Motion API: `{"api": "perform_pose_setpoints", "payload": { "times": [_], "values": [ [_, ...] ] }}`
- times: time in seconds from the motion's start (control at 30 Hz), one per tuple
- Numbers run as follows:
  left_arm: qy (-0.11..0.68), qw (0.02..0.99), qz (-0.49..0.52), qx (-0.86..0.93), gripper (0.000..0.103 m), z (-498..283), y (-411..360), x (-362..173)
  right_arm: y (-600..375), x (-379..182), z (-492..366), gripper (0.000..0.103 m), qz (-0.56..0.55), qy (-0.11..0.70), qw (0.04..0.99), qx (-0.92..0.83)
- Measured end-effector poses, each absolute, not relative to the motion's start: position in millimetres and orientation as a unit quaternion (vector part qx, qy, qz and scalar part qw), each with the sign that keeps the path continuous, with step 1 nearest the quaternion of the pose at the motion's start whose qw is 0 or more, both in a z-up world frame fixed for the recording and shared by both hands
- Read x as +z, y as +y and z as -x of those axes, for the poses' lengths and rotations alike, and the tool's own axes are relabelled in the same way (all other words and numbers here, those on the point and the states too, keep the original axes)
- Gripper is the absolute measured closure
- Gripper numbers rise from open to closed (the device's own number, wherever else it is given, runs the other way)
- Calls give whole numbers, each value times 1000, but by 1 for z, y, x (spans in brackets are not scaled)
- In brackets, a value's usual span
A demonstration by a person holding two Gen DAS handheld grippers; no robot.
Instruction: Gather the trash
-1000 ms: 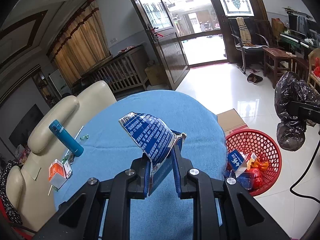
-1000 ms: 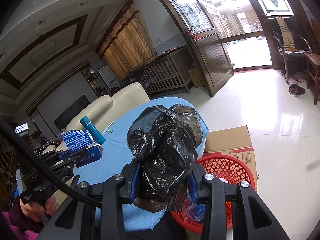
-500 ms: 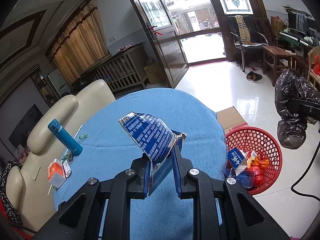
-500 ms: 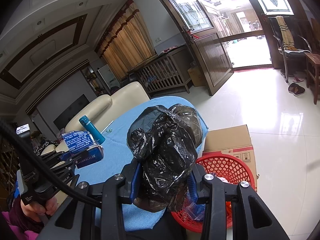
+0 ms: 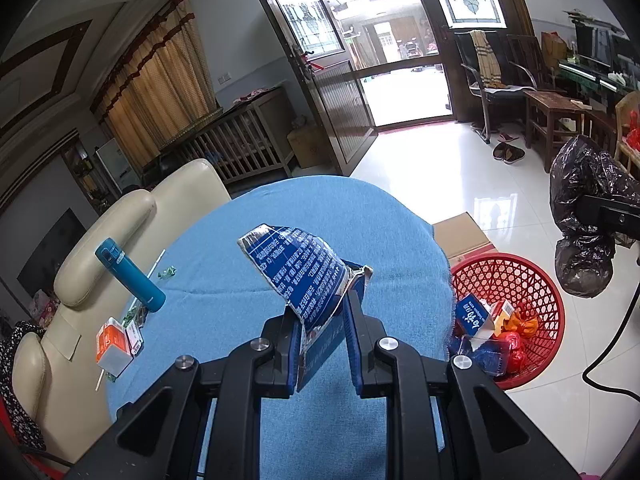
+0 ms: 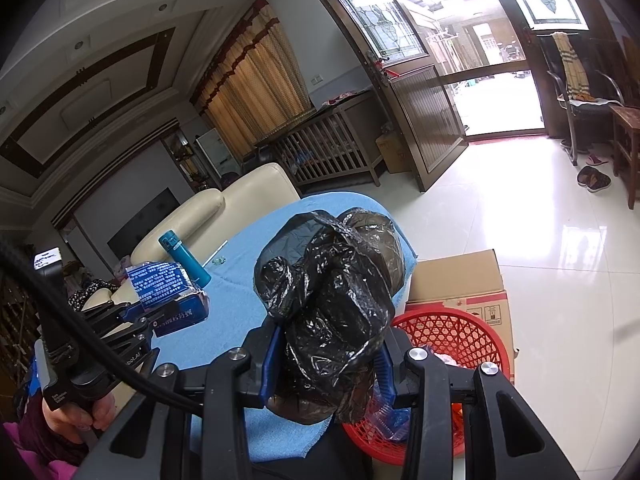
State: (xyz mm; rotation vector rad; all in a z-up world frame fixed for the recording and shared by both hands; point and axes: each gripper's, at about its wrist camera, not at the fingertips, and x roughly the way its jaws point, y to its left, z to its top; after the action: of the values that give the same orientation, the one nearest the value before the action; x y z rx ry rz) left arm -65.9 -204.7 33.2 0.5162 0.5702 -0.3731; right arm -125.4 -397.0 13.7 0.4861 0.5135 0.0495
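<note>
Left wrist view: left gripper pinching blue carton above table; red basket lower right, nearer bag-clamping right gripper.

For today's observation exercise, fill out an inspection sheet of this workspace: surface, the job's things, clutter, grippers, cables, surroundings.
Surface: round table with blue cloth.
Job's things: blue carton and black bag, both held; red basket on the floor beside the table, already holding wrappers.
Clutter: teal bottle, orange box, straw near the table's left edge.
Grippers: left gripper shut on the carton; right gripper shut on the bag.
Cables: black cable trailing over the floor.
Surroundings: cream sofa, cardboard box, open door.
</note>
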Motion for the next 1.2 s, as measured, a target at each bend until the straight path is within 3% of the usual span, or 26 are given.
{"api": "perform_pose_setpoints", "payload": {
  "times": [1.2],
  "values": [
    [282, 907, -254, -181, 82, 67, -209, 28, -395, 11, 124, 62, -244, 255, 936, 22]
  ]
}}
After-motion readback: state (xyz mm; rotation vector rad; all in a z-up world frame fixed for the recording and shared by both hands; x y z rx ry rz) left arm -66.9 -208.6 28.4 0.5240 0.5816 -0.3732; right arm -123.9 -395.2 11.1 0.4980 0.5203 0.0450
